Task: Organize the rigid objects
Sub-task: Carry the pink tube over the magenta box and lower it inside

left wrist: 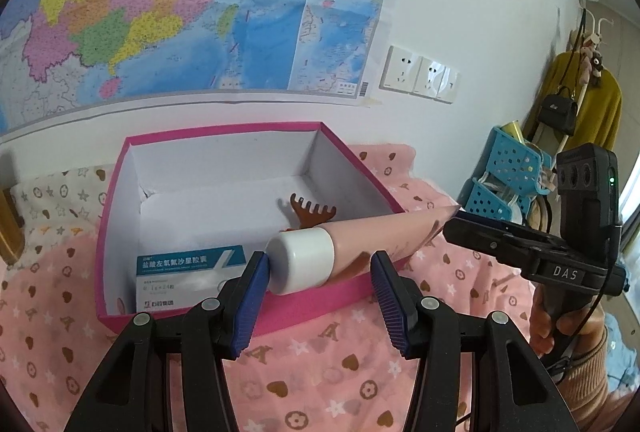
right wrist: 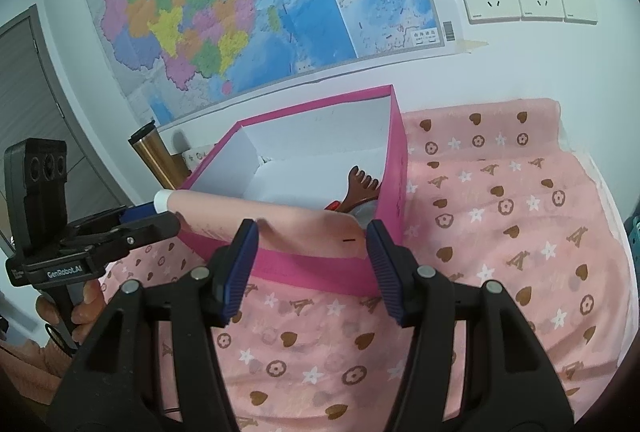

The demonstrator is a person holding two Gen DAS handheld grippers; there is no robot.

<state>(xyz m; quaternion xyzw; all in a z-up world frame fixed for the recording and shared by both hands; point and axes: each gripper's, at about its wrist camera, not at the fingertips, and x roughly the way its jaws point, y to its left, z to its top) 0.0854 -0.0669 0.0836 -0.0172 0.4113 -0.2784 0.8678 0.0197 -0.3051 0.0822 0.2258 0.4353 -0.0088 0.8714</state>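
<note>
A pink tube [left wrist: 380, 236] with a white cap [left wrist: 302, 260] lies across the front rim of the magenta box [left wrist: 116, 200]. My left gripper [left wrist: 320, 284] is open, its jaws on either side of the cap. My right gripper [right wrist: 310, 256] is open around the tube's flat crimped end [right wrist: 320, 232]; it also shows in the left wrist view [left wrist: 452, 228]. Inside the box lie a brown comb [left wrist: 312, 212] and a white and teal medicine carton [left wrist: 184, 272]. The left gripper shows at the left of the right wrist view [right wrist: 160, 220].
The box [right wrist: 396, 168] stands on a pink patterned cloth [right wrist: 500, 232] against a white wall with a map [left wrist: 180, 0] and sockets [left wrist: 420, 74]. A gold cylinder [right wrist: 154, 160] stands left of the box. Blue perforated baskets [left wrist: 500, 176] and a coat rack are at the right.
</note>
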